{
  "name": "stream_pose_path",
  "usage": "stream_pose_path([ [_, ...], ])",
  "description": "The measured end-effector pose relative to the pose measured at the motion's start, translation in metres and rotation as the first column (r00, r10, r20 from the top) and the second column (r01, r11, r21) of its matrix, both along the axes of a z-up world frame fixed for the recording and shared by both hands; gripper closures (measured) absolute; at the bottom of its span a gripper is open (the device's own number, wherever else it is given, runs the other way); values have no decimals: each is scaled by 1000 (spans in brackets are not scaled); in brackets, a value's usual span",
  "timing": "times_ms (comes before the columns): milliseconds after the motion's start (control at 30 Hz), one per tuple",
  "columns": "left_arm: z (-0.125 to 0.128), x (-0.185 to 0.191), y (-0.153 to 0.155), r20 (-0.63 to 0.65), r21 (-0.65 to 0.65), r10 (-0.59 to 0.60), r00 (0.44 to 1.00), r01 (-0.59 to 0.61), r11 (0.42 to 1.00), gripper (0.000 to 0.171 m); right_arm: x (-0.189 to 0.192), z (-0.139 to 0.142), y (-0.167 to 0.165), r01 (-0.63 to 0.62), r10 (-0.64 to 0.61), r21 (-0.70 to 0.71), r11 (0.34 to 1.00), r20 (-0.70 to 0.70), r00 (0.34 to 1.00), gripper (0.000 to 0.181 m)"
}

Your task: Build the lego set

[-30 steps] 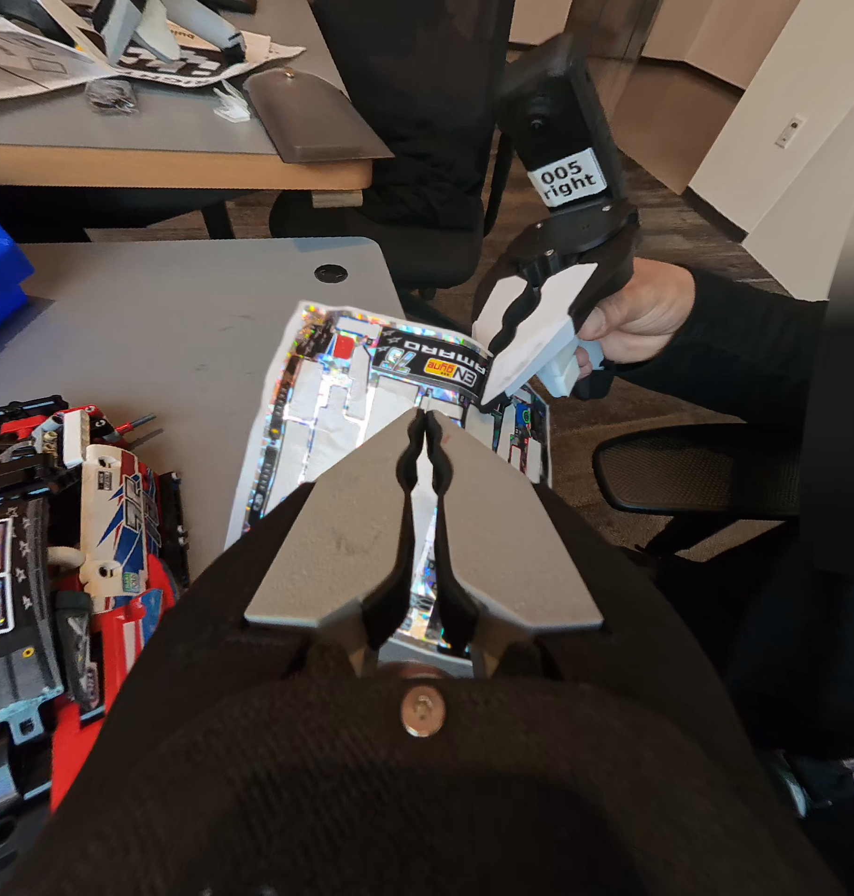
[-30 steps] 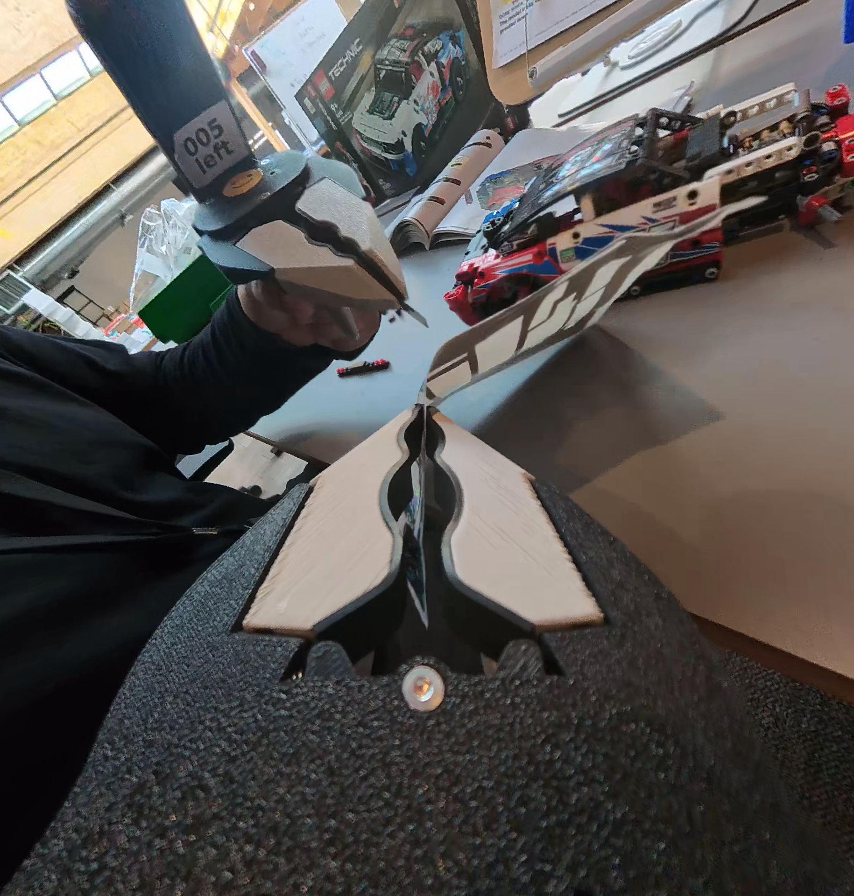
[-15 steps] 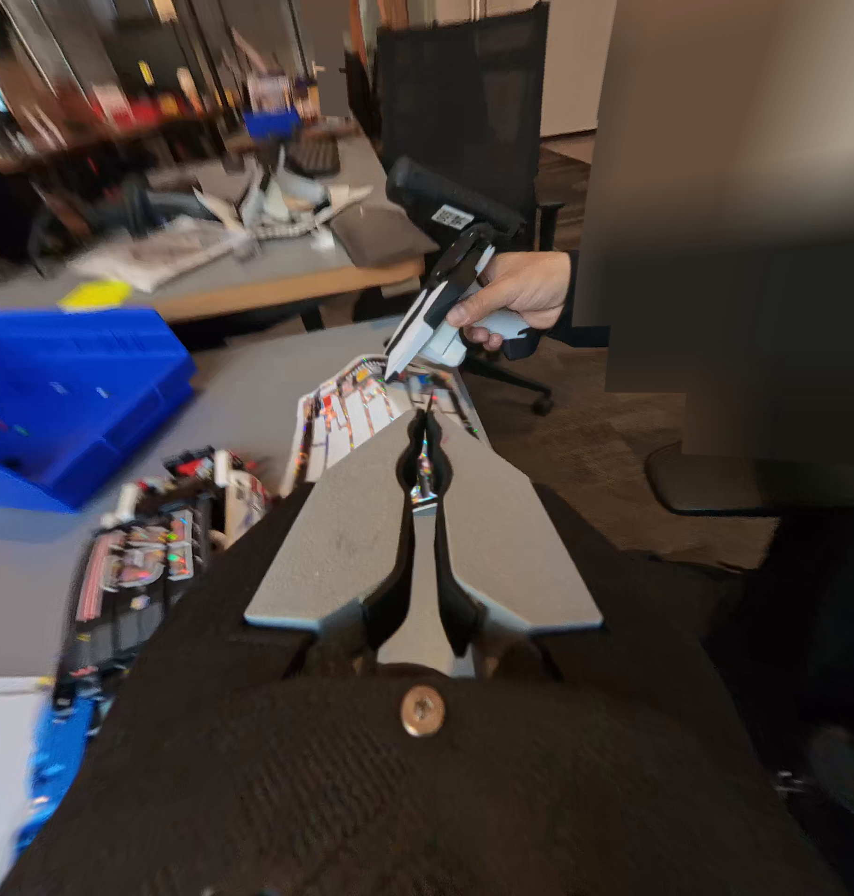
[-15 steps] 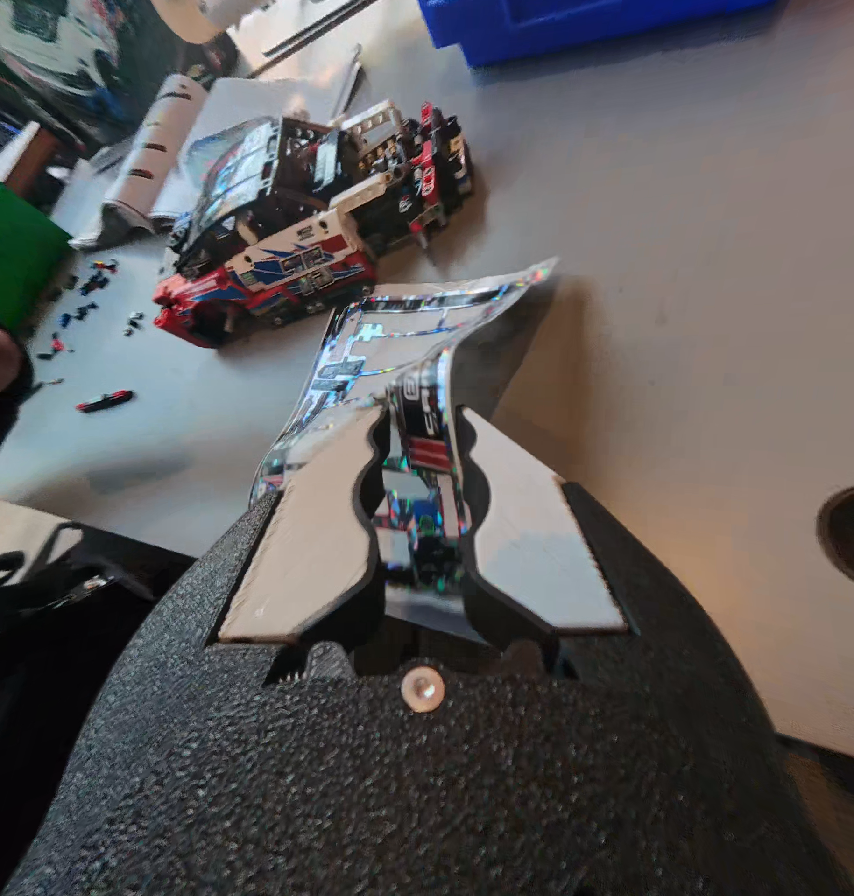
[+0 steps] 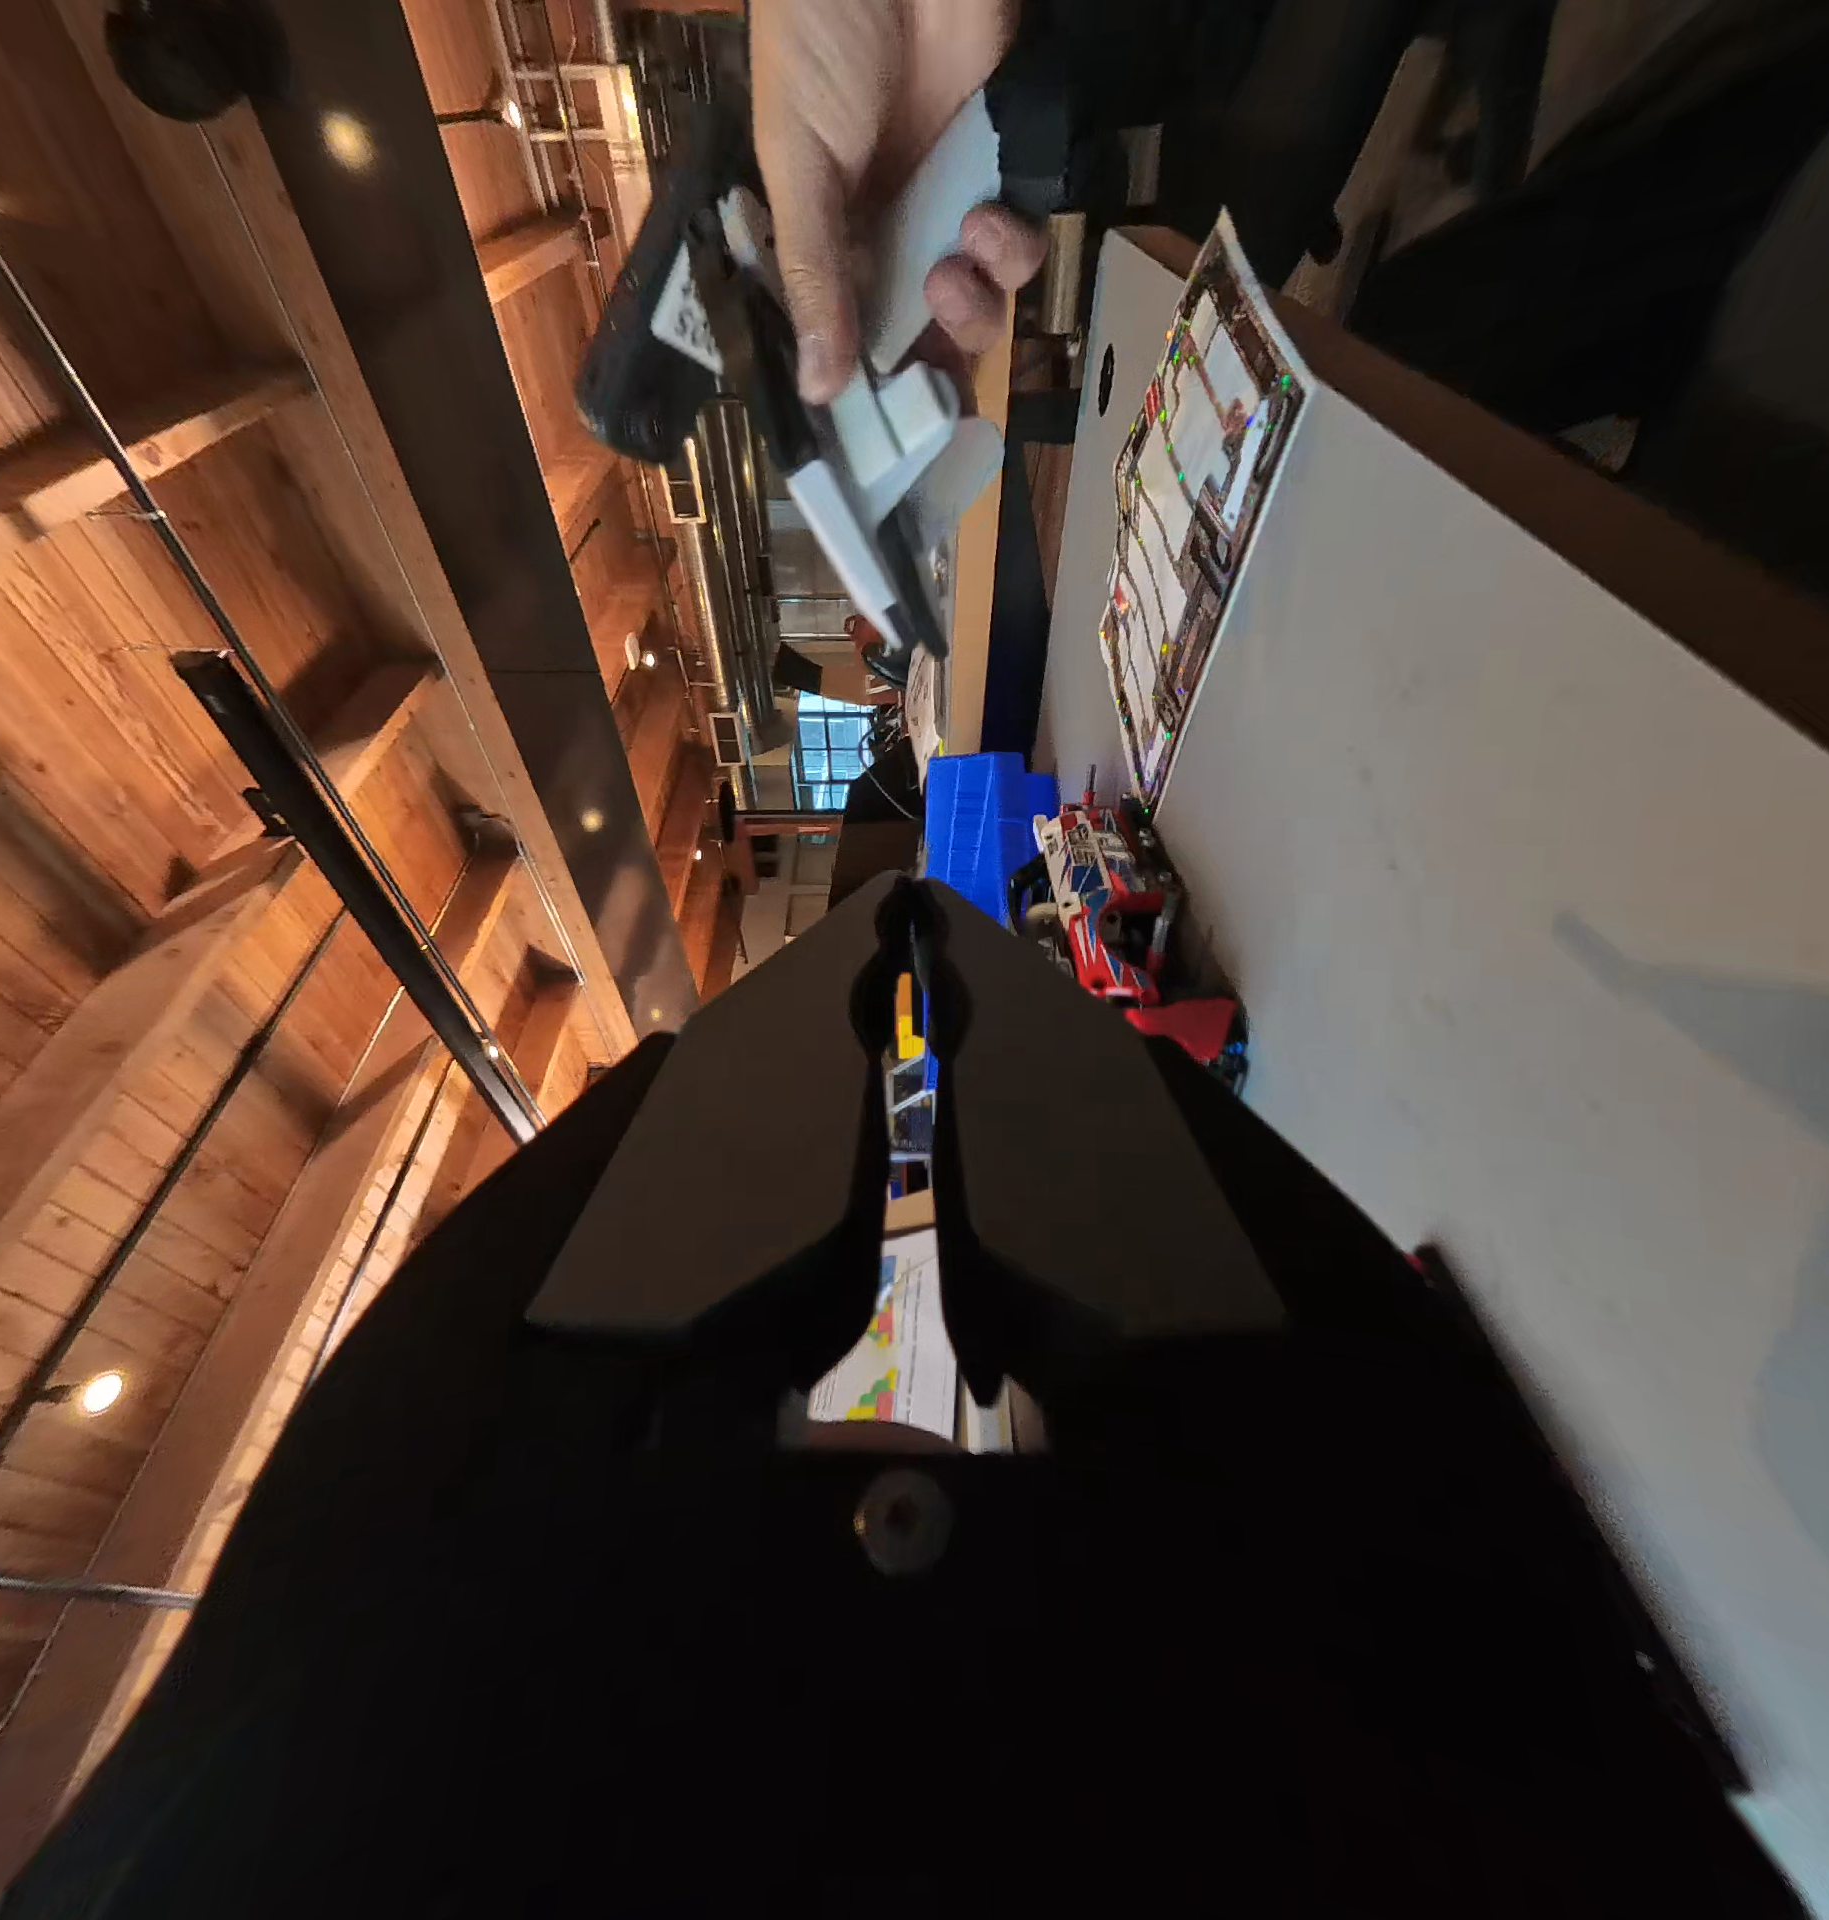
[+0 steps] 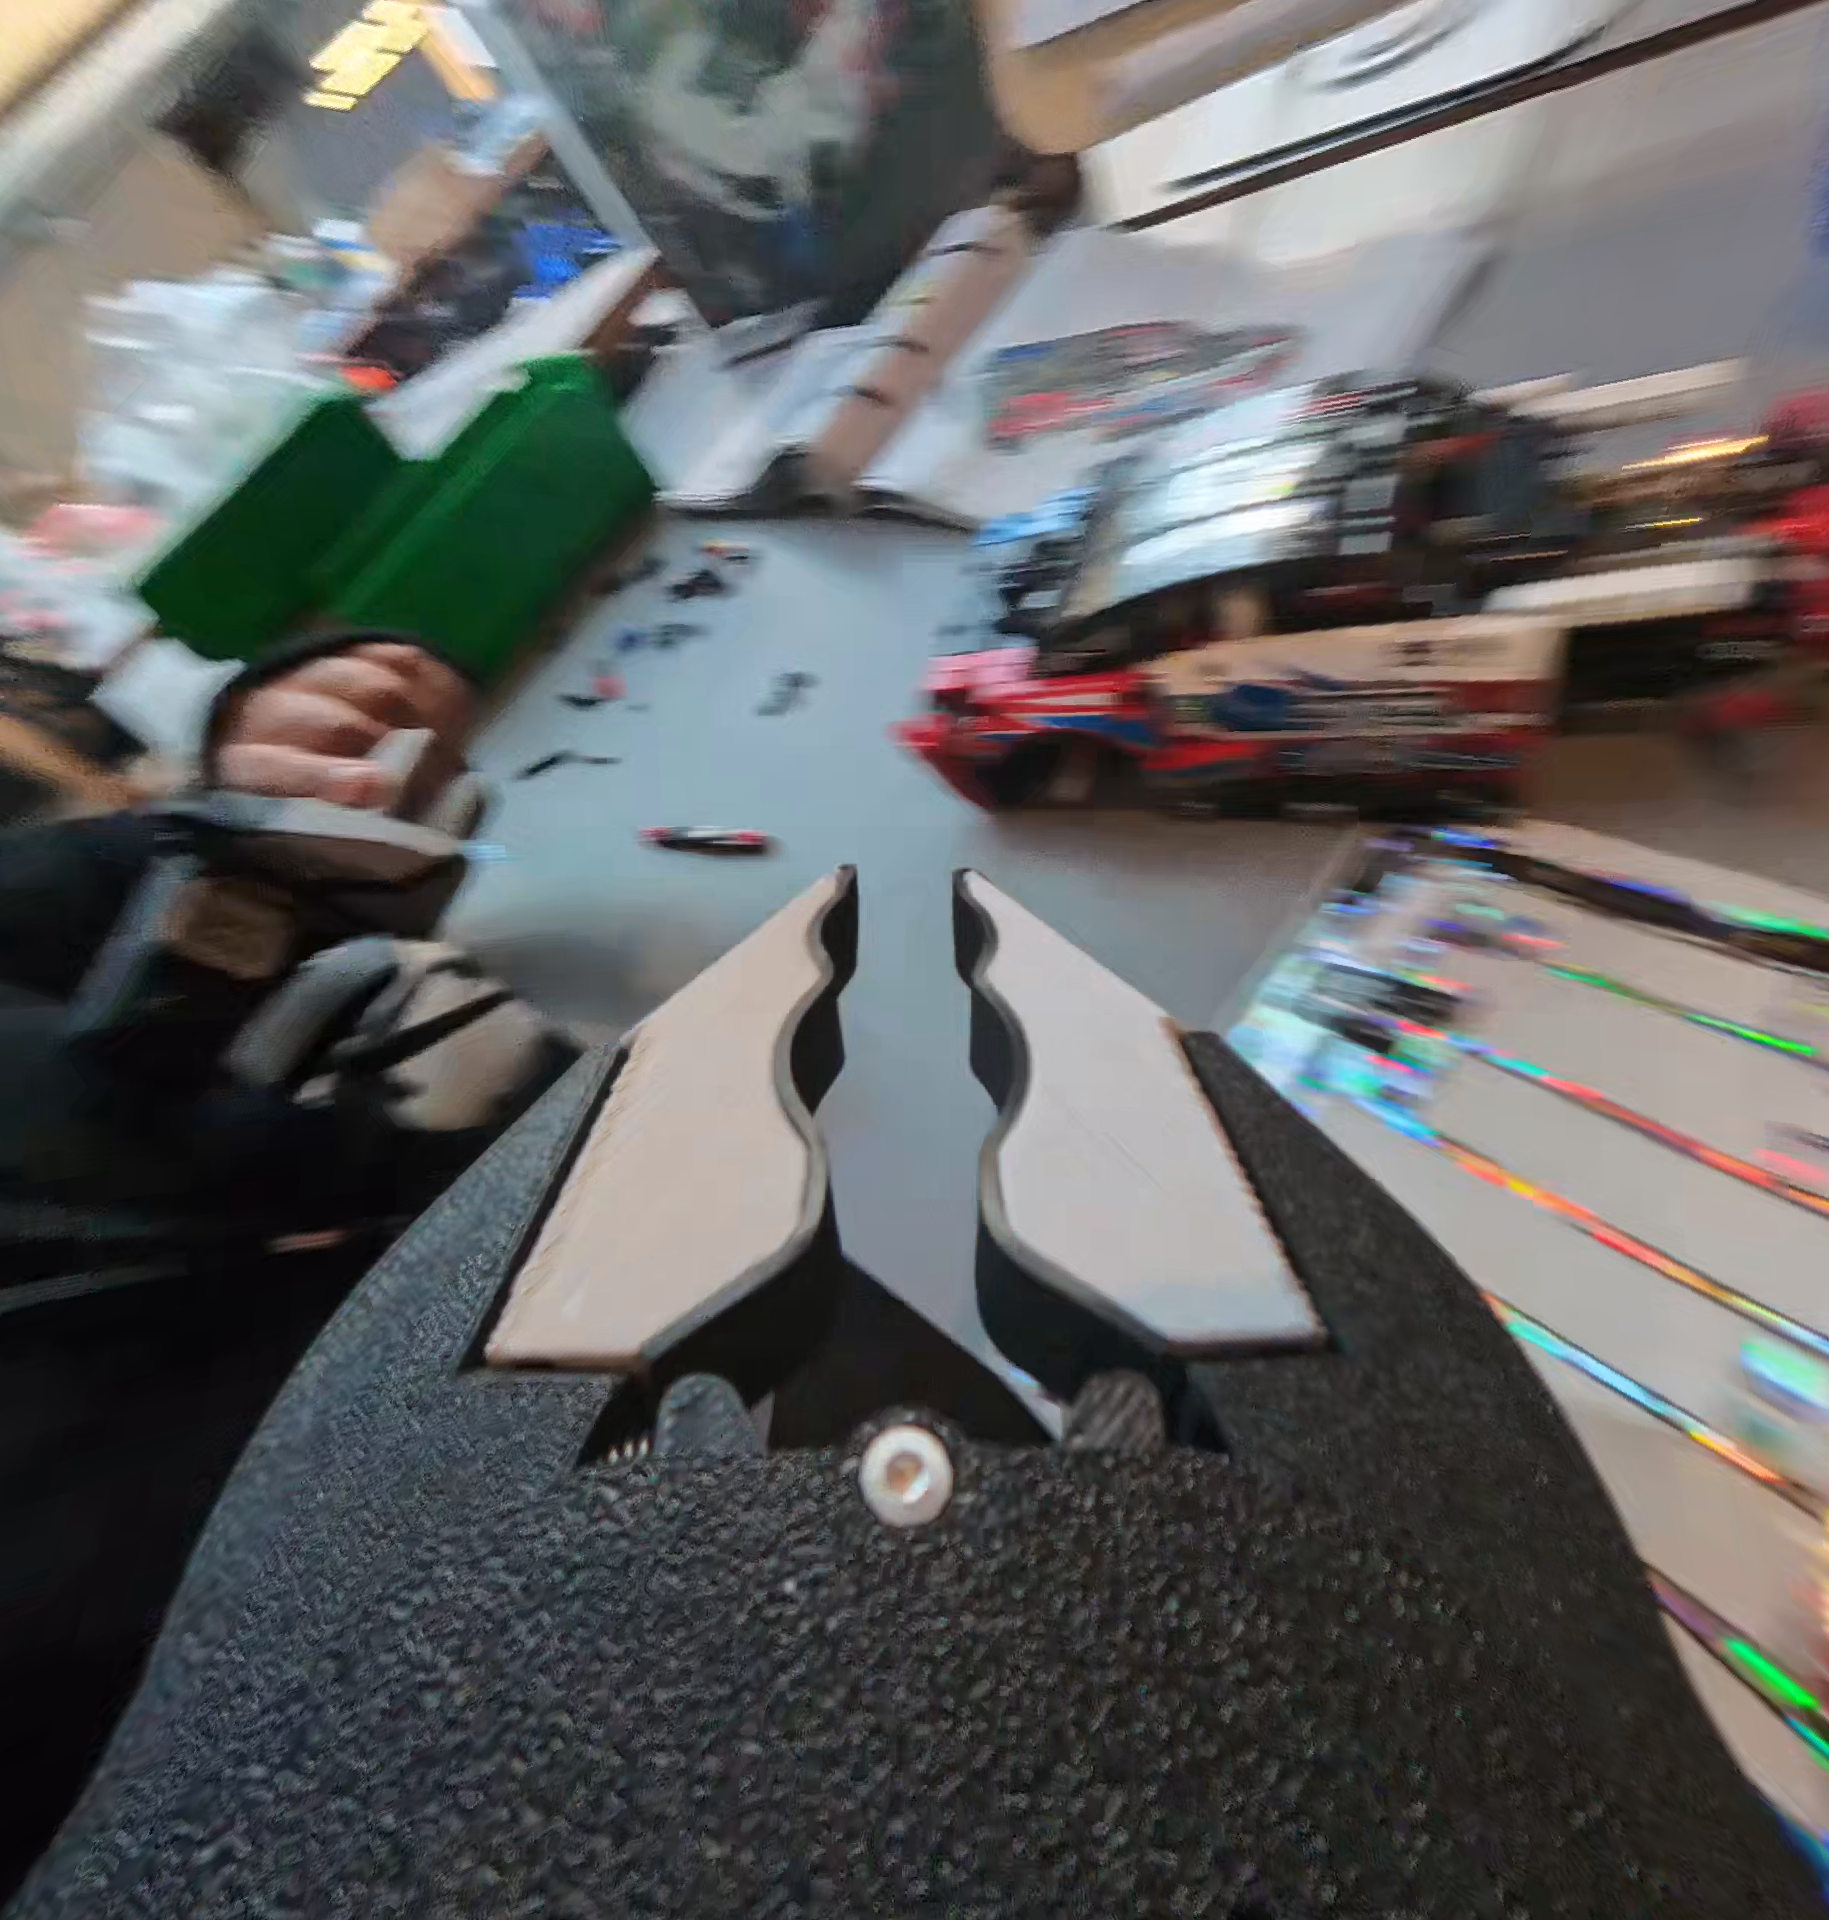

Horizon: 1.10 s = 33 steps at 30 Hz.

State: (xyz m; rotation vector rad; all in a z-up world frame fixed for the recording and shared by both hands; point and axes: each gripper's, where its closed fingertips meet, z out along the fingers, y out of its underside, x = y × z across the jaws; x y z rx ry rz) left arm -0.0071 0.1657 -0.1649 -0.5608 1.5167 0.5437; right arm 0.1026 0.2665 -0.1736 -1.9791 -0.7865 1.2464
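Observation:
The red, white and blue lego car (image 5: 1097, 904) stands on the grey table (image 5: 1512, 1091); it also shows blurred in the right wrist view (image 6: 1253, 686). The holographic sticker sheet (image 5: 1190, 499) lies flat on the table near its edge, and to the right of my right gripper (image 6: 1512, 1091). My left gripper (image 5: 905, 899) is shut on a thin small sticker seen edge-on, lifted off the table; it shows at the left of the right wrist view (image 6: 463, 847). My right gripper (image 6: 905, 883) is open and empty above the table; it hangs over the sheet's side in the left wrist view (image 5: 910, 623).
A blue bin (image 5: 977, 821) stands behind the car. Green bins (image 6: 401, 520) sit at the far left, with small loose pieces (image 6: 702, 836) scattered on the table before them. An open booklet (image 6: 868, 353) lies behind. The left wrist view is rolled sideways. My right fingertips sit around 15 cm from my left ones.
My right gripper has opened and let go of the sticker sheet, which now lies flat on the table. My left gripper has pulled away from the sheet, lifted and rolled sideways.

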Motion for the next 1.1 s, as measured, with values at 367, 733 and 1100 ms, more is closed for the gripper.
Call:
stream_pose_path([
  [367, 4, -49, -33, 16, 117, 75, 997, -76, 990, 171, -159, 3, -112, -573, 505, -275, 772, -283, 816, 166],
  [733, -5, -86, -41, 30, 129, 162, 986, -164, 978, 171, -196, -3, -129, -651, 572, -344, 677, -309, 759, 172],
  [1100, -14, -99, -44, 50, 112, 173, 984, -178, 978, 171, -209, -8, -134, -653, 594, -329, 682, -272, 757, 181],
])
